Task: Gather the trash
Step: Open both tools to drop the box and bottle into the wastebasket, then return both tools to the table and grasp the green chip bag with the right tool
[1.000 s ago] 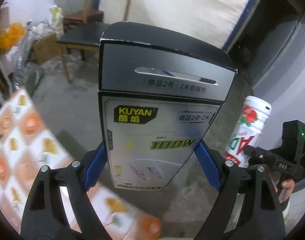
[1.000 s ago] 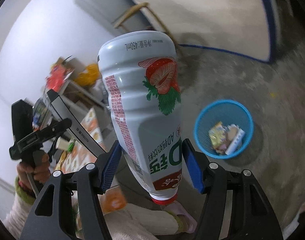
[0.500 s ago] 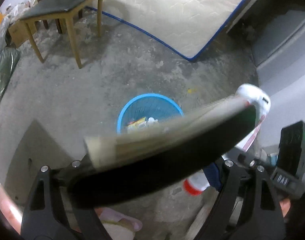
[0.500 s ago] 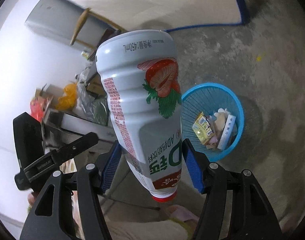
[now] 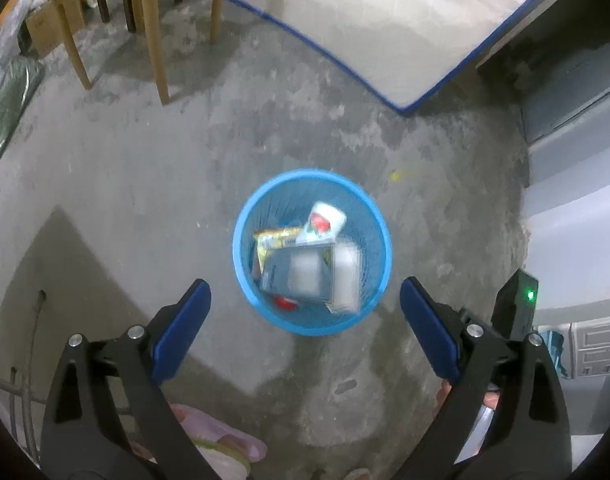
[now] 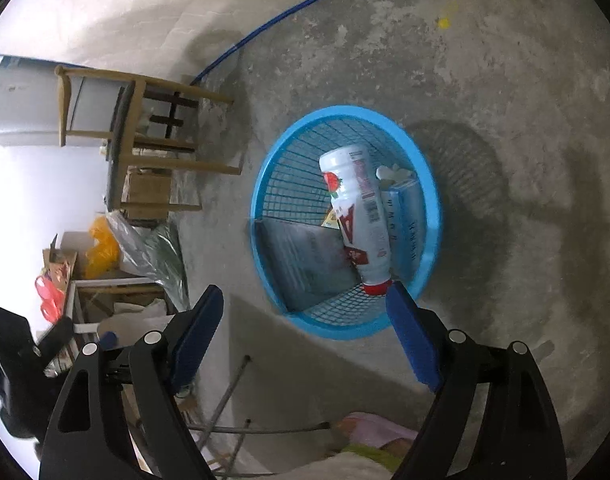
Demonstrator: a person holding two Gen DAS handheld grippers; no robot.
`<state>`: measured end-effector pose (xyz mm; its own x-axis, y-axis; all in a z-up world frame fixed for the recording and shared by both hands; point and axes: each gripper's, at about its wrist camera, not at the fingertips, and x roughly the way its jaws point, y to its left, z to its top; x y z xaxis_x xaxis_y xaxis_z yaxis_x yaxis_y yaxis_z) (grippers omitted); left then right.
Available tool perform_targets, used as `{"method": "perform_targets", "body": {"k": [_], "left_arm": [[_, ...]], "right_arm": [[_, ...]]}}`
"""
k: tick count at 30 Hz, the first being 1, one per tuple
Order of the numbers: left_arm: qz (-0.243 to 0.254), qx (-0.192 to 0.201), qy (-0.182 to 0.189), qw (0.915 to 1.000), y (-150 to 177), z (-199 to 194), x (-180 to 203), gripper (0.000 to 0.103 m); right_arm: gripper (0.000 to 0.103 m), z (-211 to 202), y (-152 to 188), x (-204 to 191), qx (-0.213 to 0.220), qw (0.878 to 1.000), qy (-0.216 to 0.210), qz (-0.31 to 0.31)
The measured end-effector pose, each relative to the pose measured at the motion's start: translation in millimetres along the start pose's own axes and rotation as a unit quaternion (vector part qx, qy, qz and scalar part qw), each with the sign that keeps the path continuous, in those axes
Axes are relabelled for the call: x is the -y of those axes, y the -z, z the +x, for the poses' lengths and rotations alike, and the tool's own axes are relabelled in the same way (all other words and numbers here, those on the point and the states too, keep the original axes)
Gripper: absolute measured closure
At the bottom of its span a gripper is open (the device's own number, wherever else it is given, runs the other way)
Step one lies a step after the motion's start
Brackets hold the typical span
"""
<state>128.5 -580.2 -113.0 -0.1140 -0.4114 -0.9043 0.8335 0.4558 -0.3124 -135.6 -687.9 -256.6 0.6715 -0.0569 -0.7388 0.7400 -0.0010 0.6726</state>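
The left gripper (image 5: 305, 320) and right gripper (image 6: 305, 332) are both spreading, nothing between their jaws. Just ahead and below them, the bottle (image 6: 359, 216) and flat box (image 5: 297, 276) lie inside the blue basket (image 5: 241, 264). The drop looks done; next comes finding further trash elsewhere.
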Motion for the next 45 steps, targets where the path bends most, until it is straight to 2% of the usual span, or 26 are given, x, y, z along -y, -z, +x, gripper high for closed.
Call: {"method": "perform_targets", "body": {"k": [7,12,17,20,23,26,27,29,30,32,33,34,35,39,42,45], "left_arm": [[0.012,0.070,0.021,0.9973,23.9,-76.4,9.9,0.012],[0.006,0.123,0.046,0.9913,71.2,-136.9,5.1,0.012],[0.001,0.169,0.022,0.9854,142.2,-188.9,-14.8,0.012],[-0.007,0.184,0.000,0.9828,180.0,-216.8,-31.2,0.012],[-0.036,0.210,-0.035,0.9763,223.1,-254.2,-55.9,0.012],[-0.073,0.244,-0.063,0.9651,268.7,-296.3,-83.3,0.012],[-0.088,0.256,-0.078,0.9595,286.4,-312.6,-93.2,0.012],[-0.118,0.279,-0.113,0.9463,322.6,-342.2,-111.6,0.012],[-0.131,0.285,-0.128,0.9410,335.0,-351.9,-117.9,0.012],[-0.162,0.302,-0.157,0.9262,371.1,-374.9,-133.5,0.012],[-0.189,0.313,-0.179,0.9136,397.2,-388.3,-143.7,0.012],[-0.204,0.317,-0.192,0.9060,409.4,-394.4,-148.9,0.012],[-0.228,0.324,-0.210,0.8940,433.8,-402.7,-156.6,0.012],[-0.284,0.313,-0.259,0.8684,502.6,-410.2,-177.0,0.011],[-0.336,0.298,-0.288,0.8457,542.9,-404.1,-200.0,0.012],[-0.372,0.300,-0.279,0.8331,565.9,-397.2,-226.0,0.012]], "right_arm": [[0.021,-56.4,26.5,-21.3,0.025,0.998,-0.012,-0.060],[0.021,-104.9,59.5,-65.9,0.031,0.988,-0.032,-0.147],[0.021,-131.6,92.6,-106.7,0.009,0.973,-0.074,-0.220],[0.021,-128.6,116.2,-135.3,-0.030,0.960,-0.096,-0.260],[0.021,-120.4,146.4,-166.6,-0.071,0.944,-0.113,-0.302],[0.021,-109.9,180.2,-195.1,-0.118,0.926,-0.140,-0.331],[0.021,-106.3,192.3,-204.6,-0.132,0.919,-0.149,-0.339],[0.021,-96.0,228.1,-228.3,-0.172,0.899,-0.172,-0.366],[0.021,-93.1,238.2,-235.9,-0.183,0.893,-0.176,-0.371],[0.021,-81.5,274.1,-254.1,-0.223,0.872,-0.191,-0.390],[0.022,-77.3,290.3,-261.8,-0.241,0.863,-0.197,-0.399],[0.022,-70.3,314.6,-272.6,-0.266,0.849,-0.202,-0.409],[0.022,-64.8,331.0,-278.0,-0.283,0.839,-0.203,-0.417],[0.021,-39.7,410.1,-296.1,-0.355,0.803,-0.192,-0.438],[0.021,-21.8,445.3,-303.9,-0.389,0.788,-0.184,-0.440],[0.022,-2.3,476.0,-313.1,-0.401,0.785,-0.160,-0.445]]}}
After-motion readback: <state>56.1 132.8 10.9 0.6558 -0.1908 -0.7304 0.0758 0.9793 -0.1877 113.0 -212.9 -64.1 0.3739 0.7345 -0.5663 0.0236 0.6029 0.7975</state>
